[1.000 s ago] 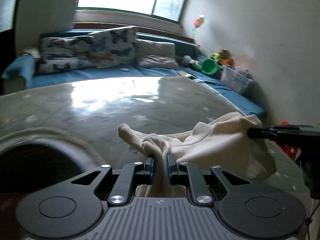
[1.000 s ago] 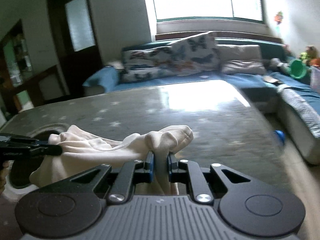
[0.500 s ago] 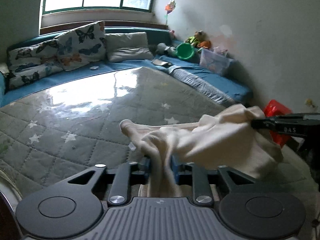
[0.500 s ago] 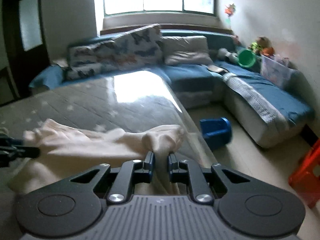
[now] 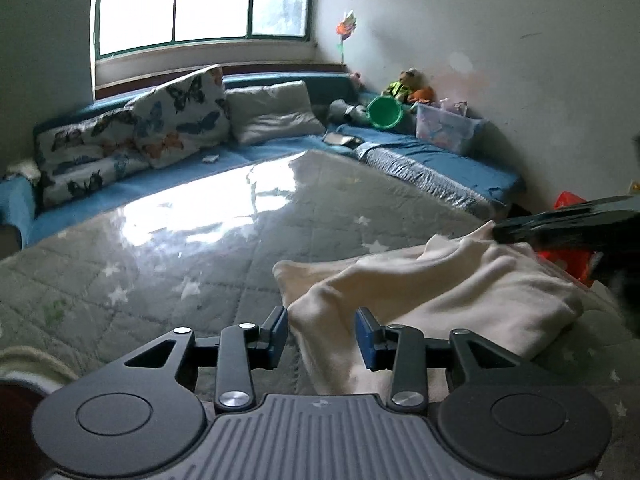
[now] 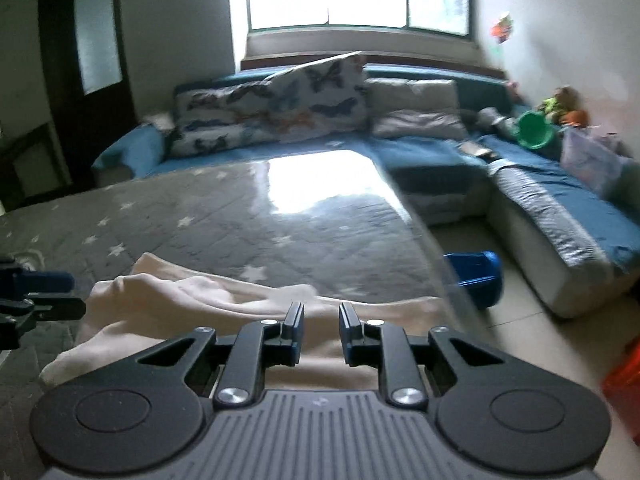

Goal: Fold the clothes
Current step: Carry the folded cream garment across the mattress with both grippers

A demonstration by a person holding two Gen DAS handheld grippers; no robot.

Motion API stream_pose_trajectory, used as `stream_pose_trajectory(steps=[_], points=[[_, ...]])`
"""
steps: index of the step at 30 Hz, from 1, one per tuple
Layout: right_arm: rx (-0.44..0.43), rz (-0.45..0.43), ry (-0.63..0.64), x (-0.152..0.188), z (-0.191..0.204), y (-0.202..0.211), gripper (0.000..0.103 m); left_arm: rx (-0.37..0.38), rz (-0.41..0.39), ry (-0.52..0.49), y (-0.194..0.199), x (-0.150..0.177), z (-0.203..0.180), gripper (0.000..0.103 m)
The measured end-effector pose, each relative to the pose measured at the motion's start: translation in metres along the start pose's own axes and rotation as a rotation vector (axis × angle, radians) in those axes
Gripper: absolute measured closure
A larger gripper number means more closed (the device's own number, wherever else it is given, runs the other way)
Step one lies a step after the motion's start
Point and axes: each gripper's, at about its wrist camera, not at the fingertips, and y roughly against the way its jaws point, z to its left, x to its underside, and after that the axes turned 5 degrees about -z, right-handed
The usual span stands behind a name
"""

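Observation:
A cream garment (image 5: 460, 292) lies spread on the grey star-quilted table (image 5: 200, 240). My left gripper (image 5: 322, 334) is at its left end; its jaws are opening, and a fold of the cloth lies loose between the blue pads. At the garment's right end, the right gripper's fingers (image 5: 560, 228) rest over the cloth. In the right wrist view the garment (image 6: 180, 300) lies flat under my right gripper (image 6: 320, 332), whose jaws stand slightly apart with nothing pinched. The left gripper (image 6: 40, 296) shows at the left edge.
The table's right edge (image 6: 432, 248) drops to a tiled floor with a blue stool (image 6: 476, 276) and a red stool (image 6: 624, 384). A blue corner sofa (image 5: 440, 156) behind holds butterfly pillows (image 5: 176, 116), a green bucket (image 5: 386, 112) and a clear bin (image 5: 444, 132).
Both grippers held bunched cloth in shut jaws a second ago; now both sets of jaws have parted and the garment lies flatter on the table. Both views swung toward the sofa corner.

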Motion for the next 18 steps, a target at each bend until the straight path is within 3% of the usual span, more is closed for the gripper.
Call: stream_pose_trajectory(steps=[6,13,18], points=[[-0.058,0.050,-0.021,-0.009,-0.001,-0.029,0.079,0.067,-0.034,-0.032,-0.011,-0.017,-0.007,0.056],[-0.079,0.085,0.026,-0.009,0.002,-0.040,0.079,0.160,0.026,-0.047,-0.053,-0.027,-0.018,0.051],[-0.086,0.100,0.065,-0.010,0.005,-0.047,0.079,0.149,0.075,-0.067,-0.078,-0.024,-0.020,0.049]])
